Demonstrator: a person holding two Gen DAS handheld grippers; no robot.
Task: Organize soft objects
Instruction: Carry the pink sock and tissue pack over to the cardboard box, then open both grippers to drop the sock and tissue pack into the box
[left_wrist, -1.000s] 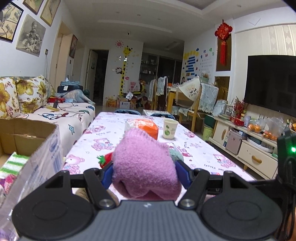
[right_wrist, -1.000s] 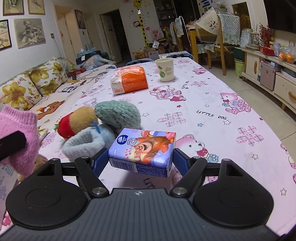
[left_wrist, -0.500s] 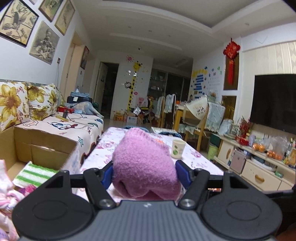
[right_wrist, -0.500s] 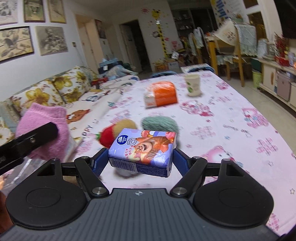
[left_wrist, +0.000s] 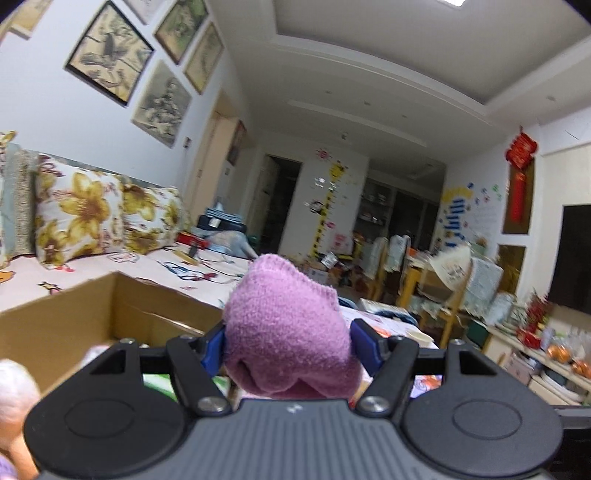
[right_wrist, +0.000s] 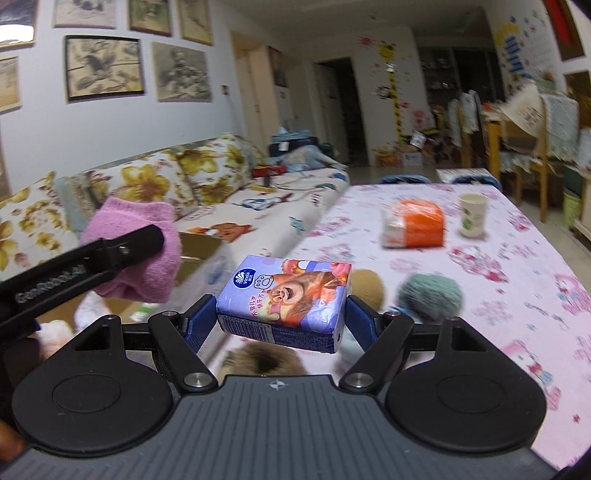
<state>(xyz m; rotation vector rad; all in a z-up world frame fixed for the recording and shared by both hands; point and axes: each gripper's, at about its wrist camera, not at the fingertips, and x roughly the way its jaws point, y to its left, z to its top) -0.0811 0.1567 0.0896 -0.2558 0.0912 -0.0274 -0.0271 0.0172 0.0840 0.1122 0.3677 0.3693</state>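
Left tongs (left_wrist: 288, 341) pinching pink sock (left_wrist: 286, 330) hiding worktop beyond, right tongs (right_wrist: 282, 321) pinching tissue pack (right_wrist: 284, 301), cardboard box (left_wrist: 74, 321) now nearer, contents blurred.

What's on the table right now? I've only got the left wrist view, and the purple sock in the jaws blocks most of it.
Observer: From the right wrist view, an orange pack and a paper cup stand at the far end of the table.
Operator: Anything nearer?
Observer: A grey-green knitted ball lies close by, with a tan soft thing beside it.
Operator: Right gripper free?
Observer: No. The right gripper is shut on a tissue pack, held above the table.
Operator: How does my sock look from the side?
Observer: The purple sock bulges out past the left gripper's finger, over the cardboard box beside the sofa.
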